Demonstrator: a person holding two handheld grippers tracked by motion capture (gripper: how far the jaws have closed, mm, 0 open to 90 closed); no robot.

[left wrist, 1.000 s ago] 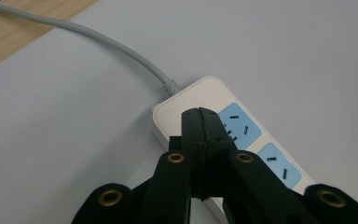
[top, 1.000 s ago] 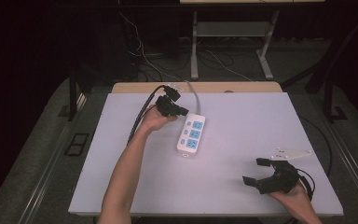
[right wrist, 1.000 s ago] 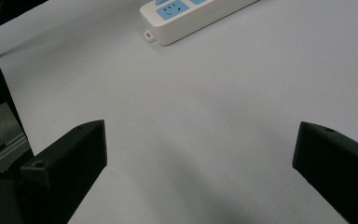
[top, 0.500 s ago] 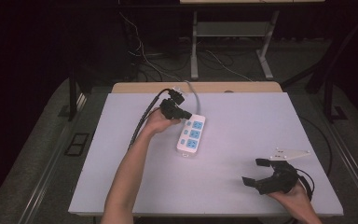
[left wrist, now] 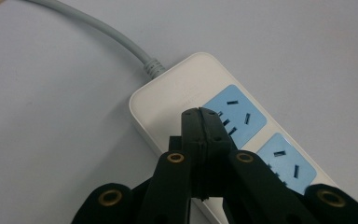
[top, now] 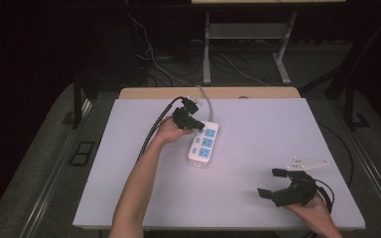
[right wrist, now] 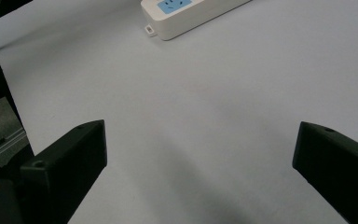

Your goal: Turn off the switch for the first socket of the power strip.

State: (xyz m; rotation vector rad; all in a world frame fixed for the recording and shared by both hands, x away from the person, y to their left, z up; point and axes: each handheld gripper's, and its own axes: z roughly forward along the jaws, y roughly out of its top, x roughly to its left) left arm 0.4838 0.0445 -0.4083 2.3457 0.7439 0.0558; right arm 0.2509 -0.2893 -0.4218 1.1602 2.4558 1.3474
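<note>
Power strip (left wrist: 223, 126) lies flat on the tabletop (top: 258, 129), directly under my left gripper (left wrist: 200, 114), near its cord end. Jaws pressed together, nothing between them; tip over the first blue socket (left wrist: 235, 116). Judged: a press or nudge begun, not finished. Right gripper (top: 278, 182) wide open, idle, strip well ahead of it.

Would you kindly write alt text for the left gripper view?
The shut left gripper hovers over the cord end of a white power strip, at its first blue socket. A grey cord runs across the pale table.
</note>
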